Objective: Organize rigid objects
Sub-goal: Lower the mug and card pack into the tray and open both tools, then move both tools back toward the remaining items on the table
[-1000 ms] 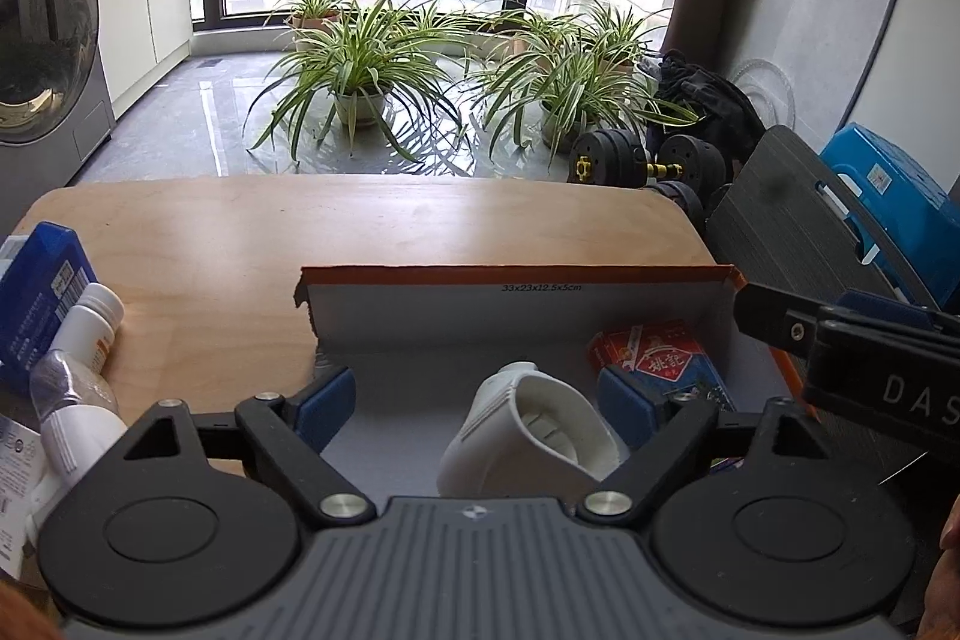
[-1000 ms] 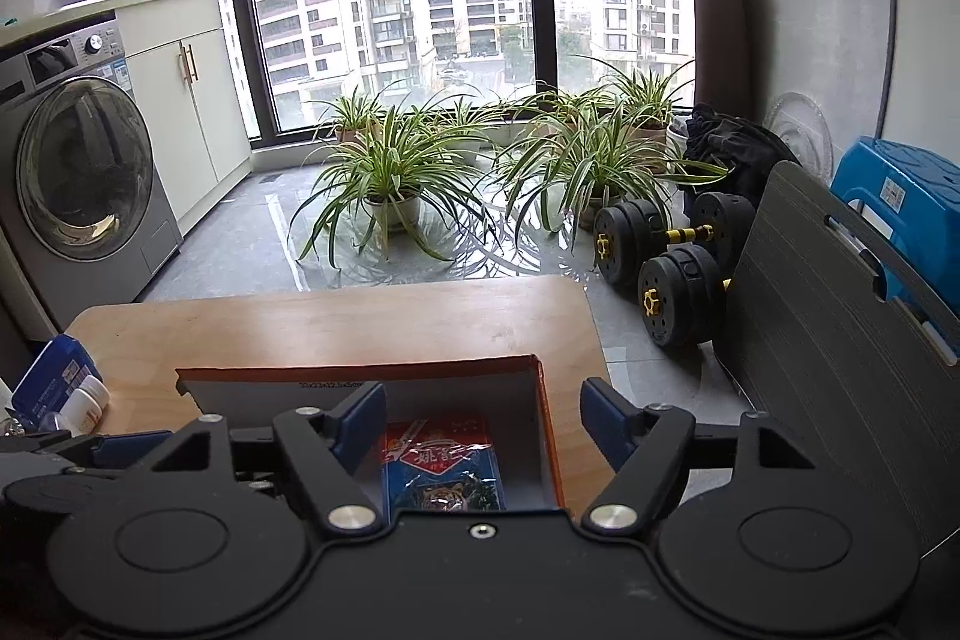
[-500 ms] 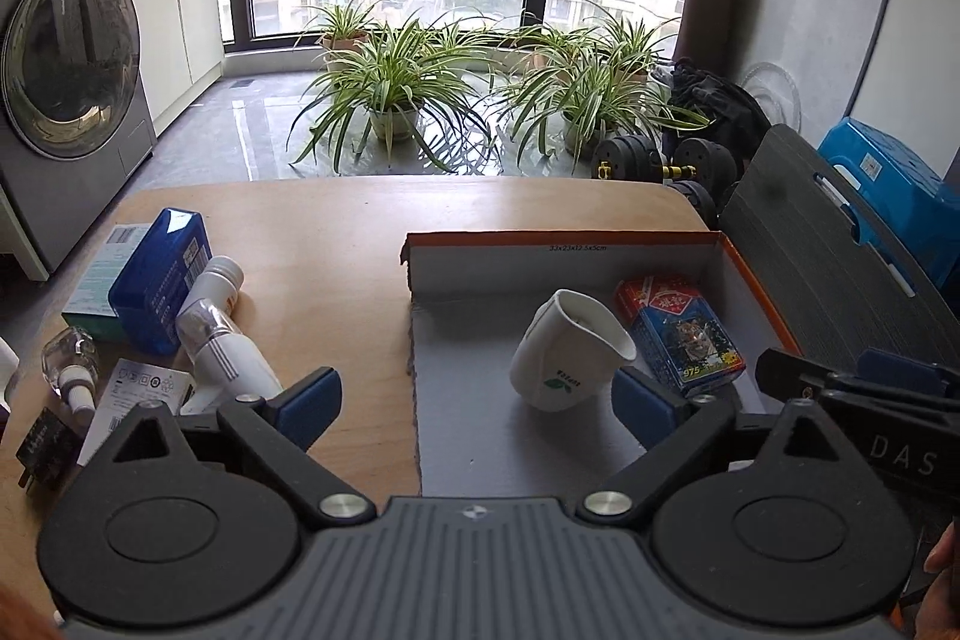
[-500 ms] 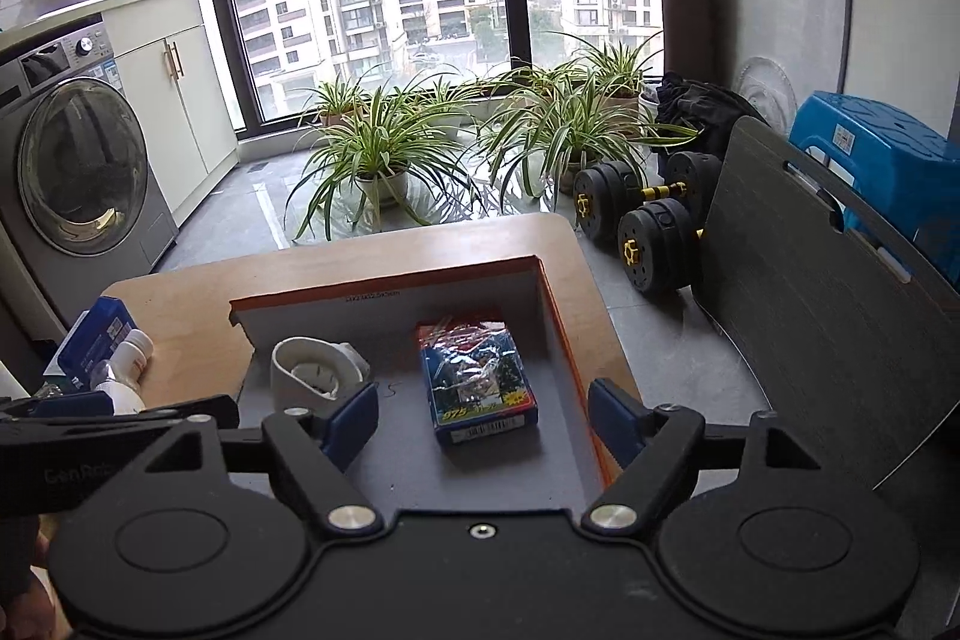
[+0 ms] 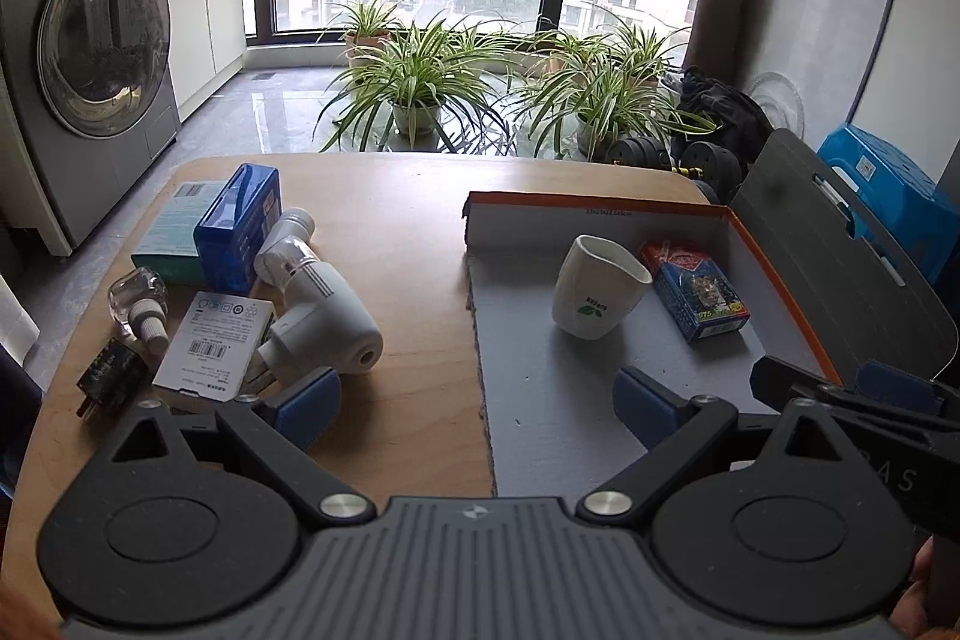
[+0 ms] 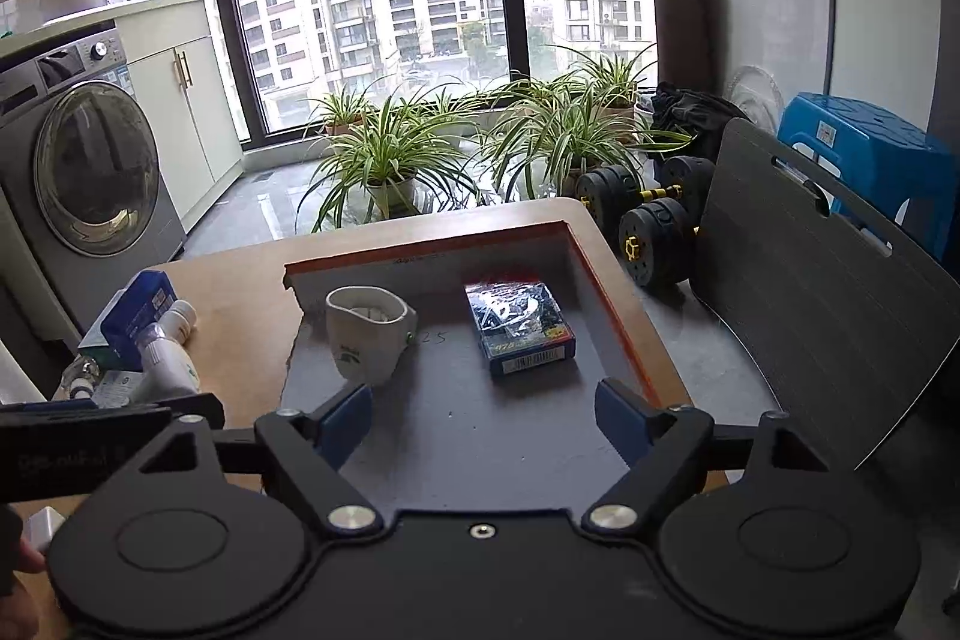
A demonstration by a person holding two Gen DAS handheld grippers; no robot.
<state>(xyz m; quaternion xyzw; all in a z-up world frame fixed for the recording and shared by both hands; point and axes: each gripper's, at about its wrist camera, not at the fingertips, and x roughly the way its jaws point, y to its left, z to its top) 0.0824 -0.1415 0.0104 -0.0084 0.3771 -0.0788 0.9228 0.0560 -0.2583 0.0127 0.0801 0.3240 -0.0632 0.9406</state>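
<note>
My left tool (image 5: 474, 403) stands wide with nothing between its blue pads, over the near edge of the wooden surface (image 5: 408, 220). My right tool (image 6: 483, 421) is opening further, also with nothing between its pads, poised above the grey floor of the shallow orange-rimmed cardboard tray (image 6: 618, 334).

Inside the tray, a white ceramic cup with a green leaf mark (image 5: 597, 286) stands tilted, leaning toward a blue and red card-sized box wrapped in glossy film (image 5: 696, 292) just beside it. Outside, to the left, the unsorted pile waits on the bare surface: a white plastic bottle lying on its side (image 5: 324, 316), a flat white carton with a barcode label (image 5: 216, 346), a tall blue box (image 5: 240, 226), a pale green flat box (image 5: 171, 232) under it, a small clear glass bottle with a white cap (image 5: 138, 304) and a small black plug-like block (image 5: 111, 376).

My worry is that pile — the pieces touch and overlap, so closing on the round bottle may roll it or drag the carton along. The leaning cup could also tip flat if something lands against it.

Legible writing is scarce: the film-wrapped box shows "975" on its lower edge, the other tool's arm reads "AS", and the tray's back wall carries print too small to read
</note>
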